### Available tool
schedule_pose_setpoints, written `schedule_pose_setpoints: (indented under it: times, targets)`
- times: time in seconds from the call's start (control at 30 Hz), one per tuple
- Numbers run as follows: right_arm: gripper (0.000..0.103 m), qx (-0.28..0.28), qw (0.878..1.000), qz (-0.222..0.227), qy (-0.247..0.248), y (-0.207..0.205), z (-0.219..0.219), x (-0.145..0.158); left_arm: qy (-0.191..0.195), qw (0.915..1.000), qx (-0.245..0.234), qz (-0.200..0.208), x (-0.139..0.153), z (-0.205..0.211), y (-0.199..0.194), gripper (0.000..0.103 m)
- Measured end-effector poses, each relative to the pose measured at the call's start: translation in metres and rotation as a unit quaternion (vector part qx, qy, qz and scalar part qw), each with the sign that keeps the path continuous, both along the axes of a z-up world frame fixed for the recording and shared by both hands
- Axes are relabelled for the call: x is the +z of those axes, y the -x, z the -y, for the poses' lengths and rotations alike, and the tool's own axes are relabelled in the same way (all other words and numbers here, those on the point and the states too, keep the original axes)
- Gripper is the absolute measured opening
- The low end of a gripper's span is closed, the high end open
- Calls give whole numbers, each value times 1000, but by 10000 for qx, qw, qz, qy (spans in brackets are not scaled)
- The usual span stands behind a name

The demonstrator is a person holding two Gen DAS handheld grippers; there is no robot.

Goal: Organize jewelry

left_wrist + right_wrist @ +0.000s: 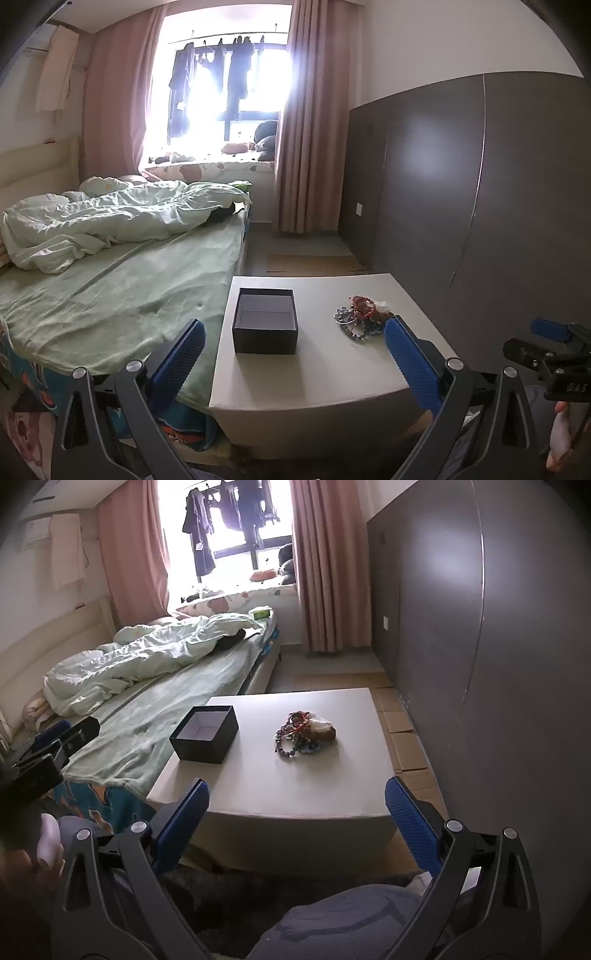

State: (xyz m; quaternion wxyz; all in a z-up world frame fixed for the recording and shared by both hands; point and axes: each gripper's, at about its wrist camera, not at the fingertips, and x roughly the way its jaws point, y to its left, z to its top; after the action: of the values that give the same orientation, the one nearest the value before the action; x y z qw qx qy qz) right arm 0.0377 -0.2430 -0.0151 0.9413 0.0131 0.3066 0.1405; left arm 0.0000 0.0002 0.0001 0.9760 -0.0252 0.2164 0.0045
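A pile of beaded jewelry (360, 314) lies on a small white table (317, 376), right of an open, empty black box (265, 321). My left gripper (295, 354) is open and empty, held above the table's near edge. In the right wrist view the jewelry pile (303, 734) sits mid-table (266, 794) and the black box (205, 734) stands at the table's left side. My right gripper (297, 812) is open and empty, short of the table's front edge. Each gripper shows at the edge of the other's view.
A bed (110, 280) with green sheets and a rumpled duvet runs along the table's left side. A dark grey wall panel (480, 203) stands to the right. Flattened cardboard (402, 723) lies on the floor beside the table. A window with pink curtains is at the back.
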Motion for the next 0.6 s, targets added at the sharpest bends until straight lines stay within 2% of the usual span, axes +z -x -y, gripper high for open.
schedule_pose_setpoints:
  times: [0.03, 0.6]
  targets:
    - [95, 15, 9998, -157, 126, -2, -2, -1, 26, 10000, 9, 6, 0, 0, 0, 94]
    - [96, -37, 10000, -49, 68, 0, -1, 0, 133, 9999, -14, 12, -1, 2, -1, 94]
